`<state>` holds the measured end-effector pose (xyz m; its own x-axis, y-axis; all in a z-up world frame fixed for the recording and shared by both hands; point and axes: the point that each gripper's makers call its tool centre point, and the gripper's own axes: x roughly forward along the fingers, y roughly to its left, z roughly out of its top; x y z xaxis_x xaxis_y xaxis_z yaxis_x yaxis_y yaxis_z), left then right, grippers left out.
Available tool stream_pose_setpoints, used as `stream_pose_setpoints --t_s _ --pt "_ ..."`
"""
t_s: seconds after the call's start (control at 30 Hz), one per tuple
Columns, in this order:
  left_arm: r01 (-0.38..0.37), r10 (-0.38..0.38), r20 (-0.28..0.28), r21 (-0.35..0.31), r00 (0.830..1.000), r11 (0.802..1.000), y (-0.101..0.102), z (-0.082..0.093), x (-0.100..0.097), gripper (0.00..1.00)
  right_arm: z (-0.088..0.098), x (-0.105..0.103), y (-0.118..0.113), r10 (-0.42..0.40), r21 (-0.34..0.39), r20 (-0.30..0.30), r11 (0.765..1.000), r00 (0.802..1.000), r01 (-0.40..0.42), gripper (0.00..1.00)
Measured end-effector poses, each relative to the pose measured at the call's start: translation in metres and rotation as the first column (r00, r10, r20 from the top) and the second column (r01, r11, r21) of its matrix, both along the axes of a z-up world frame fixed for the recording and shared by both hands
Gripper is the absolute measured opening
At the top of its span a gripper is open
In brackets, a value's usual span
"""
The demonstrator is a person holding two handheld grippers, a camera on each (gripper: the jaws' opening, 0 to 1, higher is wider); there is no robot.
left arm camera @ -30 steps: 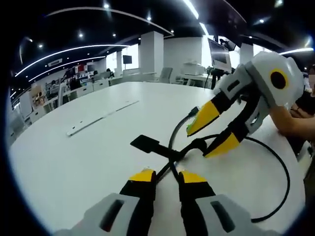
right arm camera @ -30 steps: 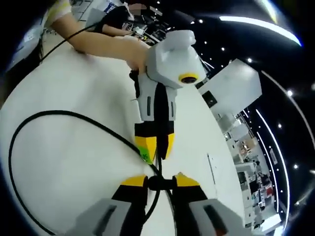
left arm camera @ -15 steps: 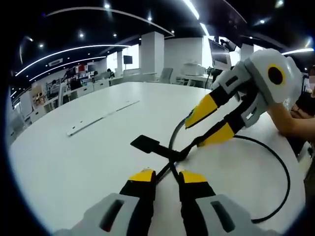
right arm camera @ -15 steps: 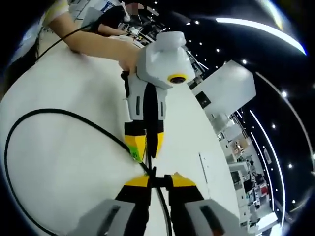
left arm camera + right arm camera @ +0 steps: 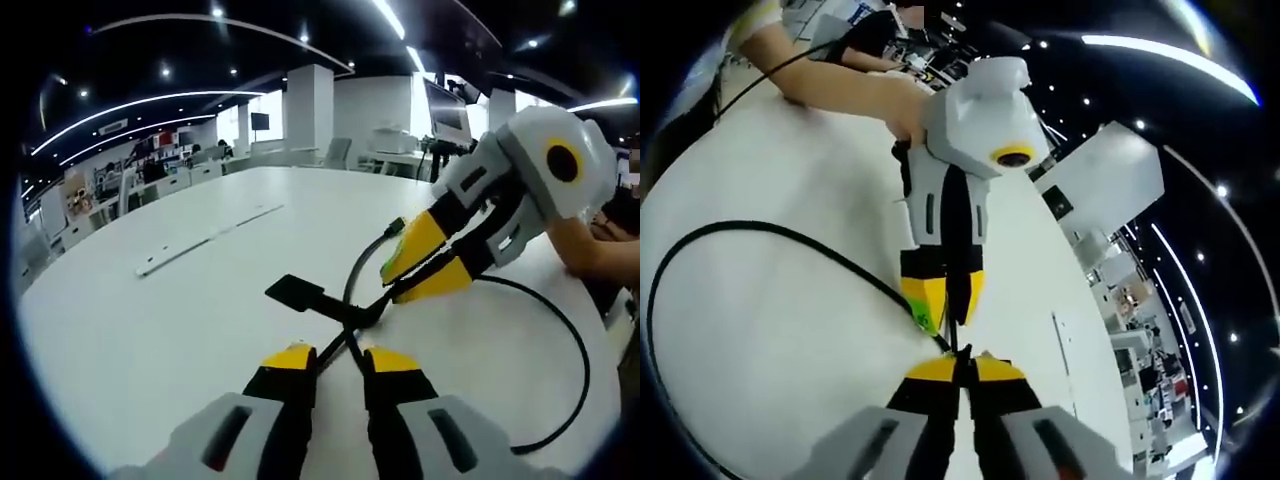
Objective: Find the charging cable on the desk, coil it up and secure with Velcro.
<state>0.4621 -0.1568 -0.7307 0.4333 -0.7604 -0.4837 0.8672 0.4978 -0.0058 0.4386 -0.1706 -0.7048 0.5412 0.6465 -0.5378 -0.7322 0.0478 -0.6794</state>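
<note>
A broad white desk (image 5: 150, 330) runs out toward rows of office workstations. On it lies the black charging cable (image 5: 560, 340), one long loop sweeping out to the right and back; in the right gripper view the same loop (image 5: 700, 250) curves wide across the tabletop. Farther off on the desk lies a thin pale strip (image 5: 205, 240), untouched.

The right gripper (image 5: 425, 268) comes in from the side, its yellow-tipped jaws drawn nearly together over the cable just where the strands cross; from its own camera the right gripper (image 5: 958, 368) has its jaws pressed close on the cord. The left gripper (image 5: 340, 357) sits low with its jaws narrowly apart astride the cable, pinching it as far as I can judge. A flat black Velcro tab (image 5: 292, 292) sticks out from the crossing, lying on the desk; the cable's plug end (image 5: 395, 228) points up behind.

It looks like coiling is under way, with one loop formed and gathered at the crossing. Next would be drawing the remaining slack into another turn, then wrapping the tab around the bundle.
</note>
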Motion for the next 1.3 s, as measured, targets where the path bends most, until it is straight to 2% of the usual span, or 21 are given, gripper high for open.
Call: stream_pose_setpoints --t_s 0.37,0.5,0.77,0.93,1.3 --pt "-0.009 0.009 0.003 -0.017 1.0 1.0 -0.004 -0.002 0.002 0.2 0.005 0.018 -0.001 -0.047 0.093 -0.015 0.995 0.999 0.048 0.04" --pt "-0.01 0.011 0.013 -0.03 1.0 0.999 -0.006 -0.002 0.004 0.2 0.01 0.03 -0.001 -0.073 0.167 -0.028 0.983 0.997 0.076 0.04" --pt "0.005 -0.005 0.022 -0.034 1.0 0.999 -0.009 -0.003 0.007 0.21 0.001 0.05 -0.004 -0.097 0.205 -0.055 0.973 0.994 0.107 0.04" --pt "0.032 -0.032 0.044 -0.006 0.999 0.999 -0.014 -0.004 0.008 0.21 0.0 0.056 -0.003 -0.092 0.249 -0.099 0.962 0.991 0.114 0.04" --pt "0.043 -0.043 0.045 0.001 0.998 0.999 -0.012 -0.005 0.011 0.21 -0.022 0.07 -0.002 -0.123 0.226 -0.174 0.961 0.977 0.161 0.04"
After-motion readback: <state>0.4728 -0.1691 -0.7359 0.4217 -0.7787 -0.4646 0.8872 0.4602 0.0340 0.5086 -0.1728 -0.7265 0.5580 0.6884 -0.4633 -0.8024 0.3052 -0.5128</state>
